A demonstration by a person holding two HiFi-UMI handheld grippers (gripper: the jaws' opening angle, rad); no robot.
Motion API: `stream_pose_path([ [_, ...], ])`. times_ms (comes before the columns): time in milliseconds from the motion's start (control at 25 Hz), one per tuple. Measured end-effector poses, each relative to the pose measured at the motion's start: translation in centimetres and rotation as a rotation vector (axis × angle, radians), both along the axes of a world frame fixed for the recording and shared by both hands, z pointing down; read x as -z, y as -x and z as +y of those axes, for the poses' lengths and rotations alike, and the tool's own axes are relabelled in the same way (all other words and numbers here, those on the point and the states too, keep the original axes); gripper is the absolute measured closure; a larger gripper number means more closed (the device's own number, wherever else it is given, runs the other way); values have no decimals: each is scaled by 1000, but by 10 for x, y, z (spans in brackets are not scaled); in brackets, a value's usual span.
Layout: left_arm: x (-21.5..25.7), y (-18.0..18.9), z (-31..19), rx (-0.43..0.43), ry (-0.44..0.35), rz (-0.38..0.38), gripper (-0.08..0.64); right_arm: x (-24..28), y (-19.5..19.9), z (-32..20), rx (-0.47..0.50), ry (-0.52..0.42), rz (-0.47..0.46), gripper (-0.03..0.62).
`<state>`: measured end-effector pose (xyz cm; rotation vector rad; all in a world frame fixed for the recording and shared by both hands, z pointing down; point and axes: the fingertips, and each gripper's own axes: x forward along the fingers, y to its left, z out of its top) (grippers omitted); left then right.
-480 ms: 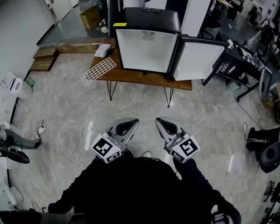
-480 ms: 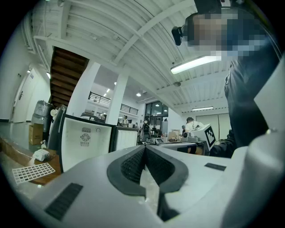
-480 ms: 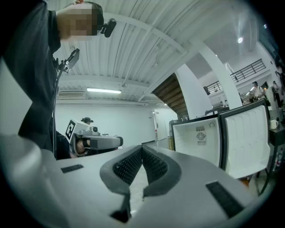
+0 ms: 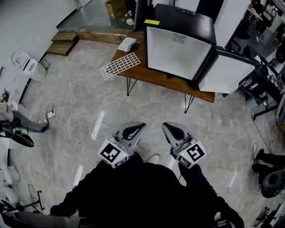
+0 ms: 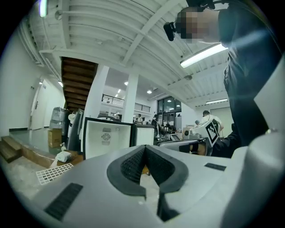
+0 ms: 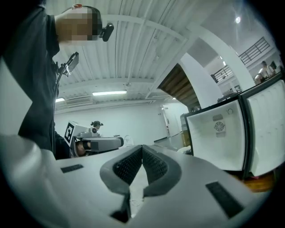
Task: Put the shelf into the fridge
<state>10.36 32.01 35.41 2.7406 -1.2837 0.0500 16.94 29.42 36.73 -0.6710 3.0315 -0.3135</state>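
Note:
A white wire shelf (image 4: 120, 65) lies flat on the left end of a wooden table (image 4: 167, 79), partly over its edge; it also shows low at the left as the shelf (image 5: 53, 173). The black mini fridge (image 4: 178, 46) stands on that table with its door (image 4: 227, 73) swung open to the right and a bare white inside; the fridge (image 5: 107, 138) and the fridge (image 6: 222, 133) show in both gripper views. My left gripper (image 4: 139, 129) and right gripper (image 4: 166, 128) are held close to my body, well short of the table. Both are shut with nothing between the jaws.
White cables (image 4: 71, 129) trail over the marble floor at the left. A crumpled white cloth (image 4: 127, 43) lies on the table's back left corner. Wooden steps (image 4: 62, 42) and a cardboard box (image 4: 115, 6) sit at the back. Black stands and chairs (image 4: 267, 178) crowd the right side.
The view has shifted: the table and fridge now sit further right and slightly lower in the head view. Both grippers keep their pose, still shut and empty.

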Motion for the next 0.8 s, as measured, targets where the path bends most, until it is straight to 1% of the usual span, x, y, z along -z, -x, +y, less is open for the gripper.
stream_pose_path([
  [200, -4, 52, -18, 75, 27, 15, 554, -10, 64, -23, 107, 14, 31, 586],
  [280, -7, 78, -30, 109, 28, 8, 555, -11, 94, -32, 145, 8, 39, 586],
  [400, -10, 112, -48, 152, 24, 19, 555, -9, 134, -47, 198, -18, 65, 586],
  [600, -5, 180, -75, 182, 1, 27, 555, -4, 204, -68, 217, -34, 73, 586],
  [800, -6, 232, -105, 221, -9, 69, 555, -2, 255, -100, 237, -53, 111, 586],
])
